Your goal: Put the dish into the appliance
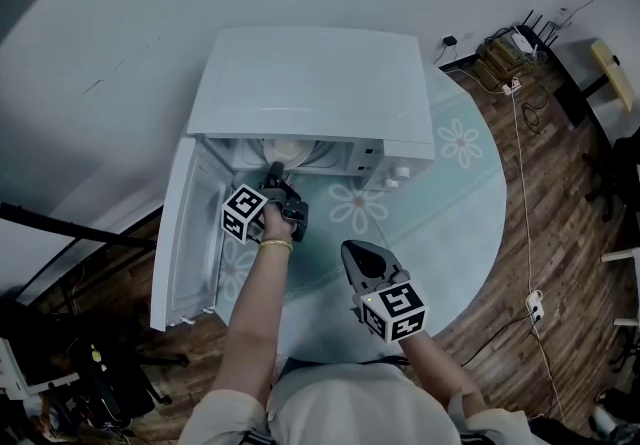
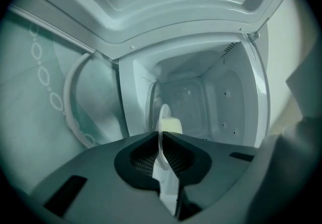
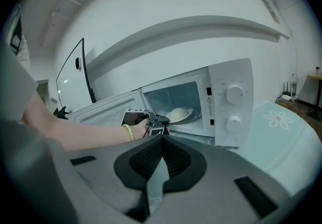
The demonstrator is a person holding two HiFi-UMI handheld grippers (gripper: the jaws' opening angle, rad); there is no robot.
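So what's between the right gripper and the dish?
The left gripper, shut on the rim of the dish, and the hand holding that gripper. The right gripper view shows it best, with the dish just inside the microwave.

The microwave was white, like the dish, which bore a pale cream mound. The tabletop was pale mint with white daisy prints. The plank floor was brown.

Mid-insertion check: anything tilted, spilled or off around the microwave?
Nothing stands out. The left gripper pinches the plate by its rim inside the open microwave; the food sits on it, nothing spilled. The right gripper is shut, empty.
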